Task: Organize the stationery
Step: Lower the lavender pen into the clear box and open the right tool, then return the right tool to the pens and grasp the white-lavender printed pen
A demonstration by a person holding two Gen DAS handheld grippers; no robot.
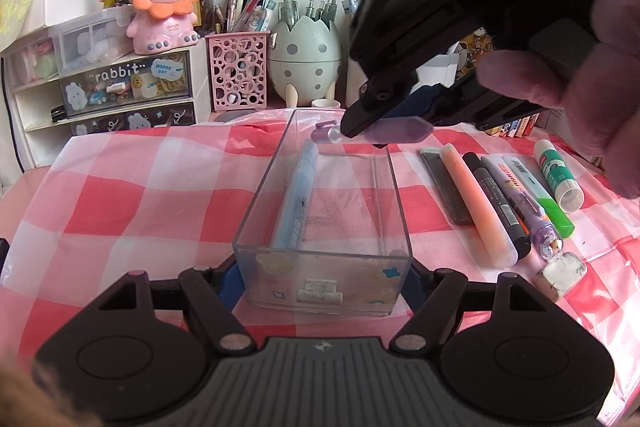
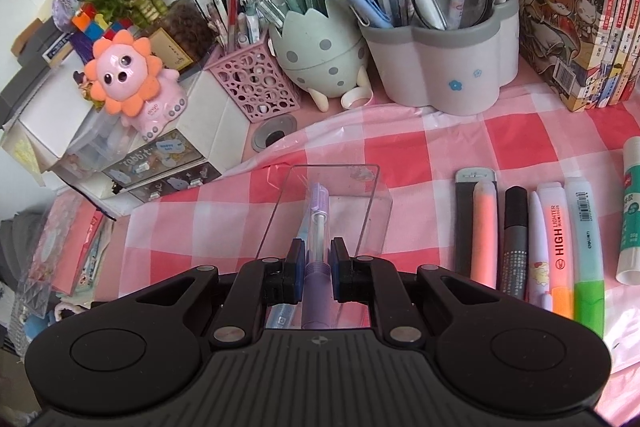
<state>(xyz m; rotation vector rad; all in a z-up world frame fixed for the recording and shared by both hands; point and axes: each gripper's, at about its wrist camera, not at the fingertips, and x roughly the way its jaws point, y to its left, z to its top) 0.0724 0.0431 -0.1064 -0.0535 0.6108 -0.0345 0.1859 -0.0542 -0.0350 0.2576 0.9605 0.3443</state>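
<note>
The purple pen (image 2: 316, 259) is clamped between the right tongs (image 2: 316, 269), tip forward, above the clear box (image 1: 320, 227). The left tongs (image 1: 320, 279) grip that box's near end on the counter (image 1: 120, 195). A blue pen (image 1: 294, 195) lies inside.

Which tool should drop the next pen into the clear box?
Right. The right tool is already shut on the purple pen, above the clear box. The left tool is clamped on the box's near end, steadying it.
</note>
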